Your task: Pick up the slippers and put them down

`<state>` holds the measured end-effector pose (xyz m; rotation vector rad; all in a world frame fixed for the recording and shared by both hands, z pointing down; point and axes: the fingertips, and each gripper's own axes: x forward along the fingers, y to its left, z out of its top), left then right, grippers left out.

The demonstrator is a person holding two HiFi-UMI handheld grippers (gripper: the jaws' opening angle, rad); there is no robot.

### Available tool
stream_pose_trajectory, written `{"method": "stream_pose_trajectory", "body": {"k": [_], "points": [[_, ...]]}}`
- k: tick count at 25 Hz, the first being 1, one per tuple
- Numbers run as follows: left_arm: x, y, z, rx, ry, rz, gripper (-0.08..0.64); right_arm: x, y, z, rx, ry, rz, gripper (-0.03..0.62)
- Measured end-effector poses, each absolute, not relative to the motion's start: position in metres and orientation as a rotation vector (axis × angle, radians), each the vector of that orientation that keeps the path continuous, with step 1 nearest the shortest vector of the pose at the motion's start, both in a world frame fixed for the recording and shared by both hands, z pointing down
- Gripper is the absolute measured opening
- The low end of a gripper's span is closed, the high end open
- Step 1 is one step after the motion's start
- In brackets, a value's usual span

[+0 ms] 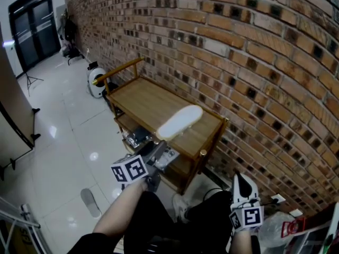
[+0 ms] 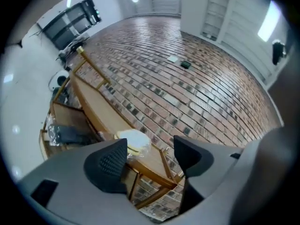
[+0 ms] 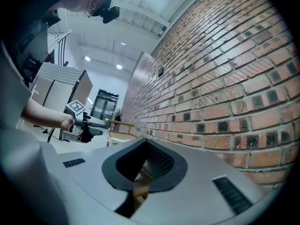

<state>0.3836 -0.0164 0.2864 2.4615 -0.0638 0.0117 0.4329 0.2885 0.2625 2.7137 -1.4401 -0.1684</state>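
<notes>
White slipper (image 1: 180, 121) flat on top of wooden cart (image 1: 137, 97), just beyond left gripper (image 1: 159, 148), not between its jaws. Jaws there wide apart, empty. Right gripper (image 1: 241, 181) well apart, low by brick wall (image 1: 238, 52), jaws pressed together.

You're in a studio-like hall: long brick wall (image 1: 238, 46), glossy white floor (image 1: 63, 142), dark double doors (image 1: 34, 25), a tripod stand (image 1: 29, 81), a wooden trolley (image 1: 137, 97)
</notes>
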Motion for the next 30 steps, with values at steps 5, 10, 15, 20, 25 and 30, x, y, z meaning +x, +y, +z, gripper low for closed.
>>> {"method": "stream_pose_trajectory", "body": {"k": [5,10,15,20,25,30], "points": [[0.394,-0.038,0.315,2.192,-0.11,0.034,0.322,0.437,0.292,0.267,2.716,-1.421,-0.141,0.009],[0.426,-0.048,0.338,1.955,-0.06,0.047,0.322,0.437,0.291,0.272,2.714,-1.412,-0.121,0.009],[0.432,-0.053,0.346,1.859,-0.073,0.037,0.132,0.441,0.295,0.277,2.721,-1.385,-0.103,0.009],[0.428,-0.055,0.341,1.81,-0.05,-0.023,0.054,0.443,0.289,0.279,2.718,-1.393,-0.094,0.009],[0.412,-0.057,0.334,1.785,-0.031,-0.091,0.048,0.438,0.282,0.278,2.701,-1.412,-0.094,0.009],[0.394,-0.065,0.313,1.83,-0.039,-0.148,0.048,0.434,0.274,0.27,2.686,-1.45,-0.125,0.009]]}}
